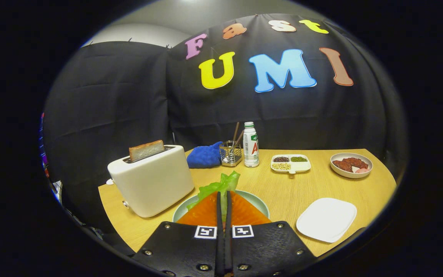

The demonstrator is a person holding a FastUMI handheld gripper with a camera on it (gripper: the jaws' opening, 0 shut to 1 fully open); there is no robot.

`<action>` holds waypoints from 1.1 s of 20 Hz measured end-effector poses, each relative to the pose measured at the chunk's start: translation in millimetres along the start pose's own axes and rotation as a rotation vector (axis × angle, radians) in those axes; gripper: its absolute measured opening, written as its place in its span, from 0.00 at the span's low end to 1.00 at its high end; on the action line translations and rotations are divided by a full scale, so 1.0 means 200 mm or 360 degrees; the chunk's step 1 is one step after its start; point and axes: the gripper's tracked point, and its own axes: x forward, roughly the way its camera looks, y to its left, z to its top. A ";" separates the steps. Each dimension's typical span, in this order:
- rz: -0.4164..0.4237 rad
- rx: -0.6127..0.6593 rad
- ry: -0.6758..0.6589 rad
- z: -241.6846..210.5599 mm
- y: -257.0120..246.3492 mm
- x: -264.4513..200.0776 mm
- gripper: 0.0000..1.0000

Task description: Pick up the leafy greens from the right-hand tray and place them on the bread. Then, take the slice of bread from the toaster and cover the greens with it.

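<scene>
My gripper [223,193] is shut on the leafy greens [221,186], a light green leaf that sticks up and forward from between the fingertips. It hangs over a pale green plate [259,202], whose inside is hidden by the fingers. A white toaster [151,181] stands to the left of the fingers, with a slice of bread [146,149] poking up from its slot. The white tray [326,219] to the right of the fingers is bare.
Along the back of the wooden table [283,188] lie a blue mitt [205,155], a wire holder with sticks [232,152], a white bottle [250,145], a divided dish of beans [290,163] and a bowl of meat [351,164].
</scene>
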 end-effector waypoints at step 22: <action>-0.0230 -0.0151 0.0191 -0.27 -0.07 0.17 0.40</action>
